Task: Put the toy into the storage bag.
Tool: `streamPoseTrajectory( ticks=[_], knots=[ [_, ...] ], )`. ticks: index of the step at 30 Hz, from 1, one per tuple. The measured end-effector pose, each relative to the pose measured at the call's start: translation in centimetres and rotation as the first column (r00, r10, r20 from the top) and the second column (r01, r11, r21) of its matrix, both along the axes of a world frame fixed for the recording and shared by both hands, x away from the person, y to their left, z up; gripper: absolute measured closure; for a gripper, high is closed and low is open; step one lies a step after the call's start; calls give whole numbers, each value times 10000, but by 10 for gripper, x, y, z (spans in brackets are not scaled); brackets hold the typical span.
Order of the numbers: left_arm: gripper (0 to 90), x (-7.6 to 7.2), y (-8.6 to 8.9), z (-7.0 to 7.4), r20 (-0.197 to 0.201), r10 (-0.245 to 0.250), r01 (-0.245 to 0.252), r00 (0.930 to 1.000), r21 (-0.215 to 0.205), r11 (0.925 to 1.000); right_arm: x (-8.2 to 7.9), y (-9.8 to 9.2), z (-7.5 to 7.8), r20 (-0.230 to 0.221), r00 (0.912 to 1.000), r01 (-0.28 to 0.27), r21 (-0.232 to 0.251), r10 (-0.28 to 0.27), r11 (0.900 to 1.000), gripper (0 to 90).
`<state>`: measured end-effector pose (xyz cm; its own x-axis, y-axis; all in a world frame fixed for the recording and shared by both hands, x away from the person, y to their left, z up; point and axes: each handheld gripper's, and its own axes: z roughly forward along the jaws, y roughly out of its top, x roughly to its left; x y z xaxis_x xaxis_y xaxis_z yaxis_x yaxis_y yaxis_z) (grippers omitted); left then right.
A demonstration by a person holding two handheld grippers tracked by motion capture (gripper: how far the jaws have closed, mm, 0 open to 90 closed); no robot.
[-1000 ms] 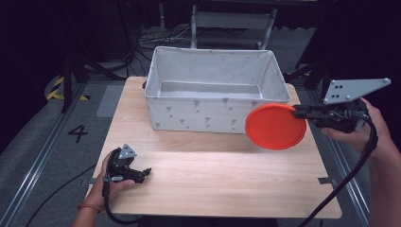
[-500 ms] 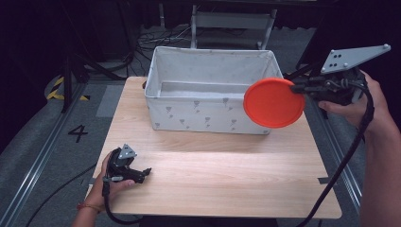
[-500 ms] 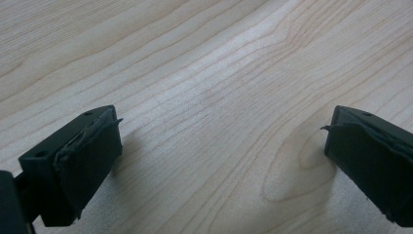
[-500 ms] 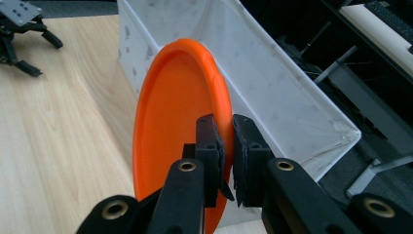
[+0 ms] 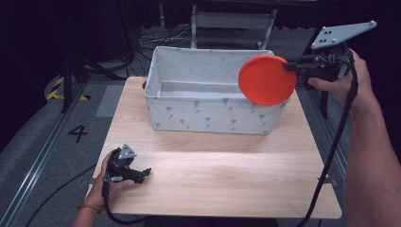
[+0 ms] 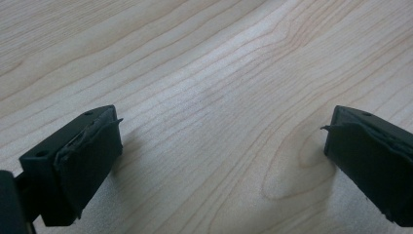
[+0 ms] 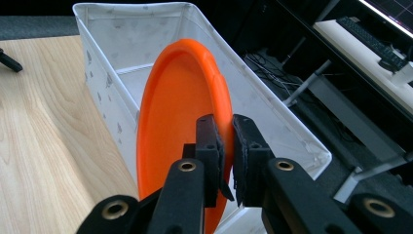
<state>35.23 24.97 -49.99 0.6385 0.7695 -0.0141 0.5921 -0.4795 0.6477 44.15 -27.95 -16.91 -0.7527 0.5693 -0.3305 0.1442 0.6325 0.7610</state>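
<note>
Plate [image 5: 267, 79] over bin [image 5: 208, 113], upper right.
Right gripper [image 7: 225, 146] pinches the plate's rim; left gripper [image 6: 219, 146] rests lower left on table [image 5: 227, 184], jaws wide.

My right gripper [image 7: 224, 146] pinches the rim of an orange plate [image 7: 180, 126], held on edge. Behind it stands the white bin [image 7: 117, 63] on the wooden table [image 7: 44, 136].

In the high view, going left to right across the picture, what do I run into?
Left gripper resting on the wooden table → white fabric bin → orange plate, held on edge over the bin's right end → right gripper shut on the plate's rim.
</note>
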Motion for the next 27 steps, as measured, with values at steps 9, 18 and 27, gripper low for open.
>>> streamPoseTrajectory(
  ticks=[9, 18, 27],
  knots=[
    [5, 0, 0, 0, -79, -22, 22, 10000, -41, 10000, 35, 5, -13, 5, 9998, 176, 53, -176, 9998, 828],
    [8, 0, 0, 0, -18, -6, 6, 10000, -23, 10000, 69, 7, -29, -200, 9996, 192, -407, -200, 9990, 827],
    [8, 0, 0, 0, -61, 35, -35, 10000, -53, 10000, 96, 0, -57, -744, 9972, 0, -333, -25, 9994, 827]
  ],
)
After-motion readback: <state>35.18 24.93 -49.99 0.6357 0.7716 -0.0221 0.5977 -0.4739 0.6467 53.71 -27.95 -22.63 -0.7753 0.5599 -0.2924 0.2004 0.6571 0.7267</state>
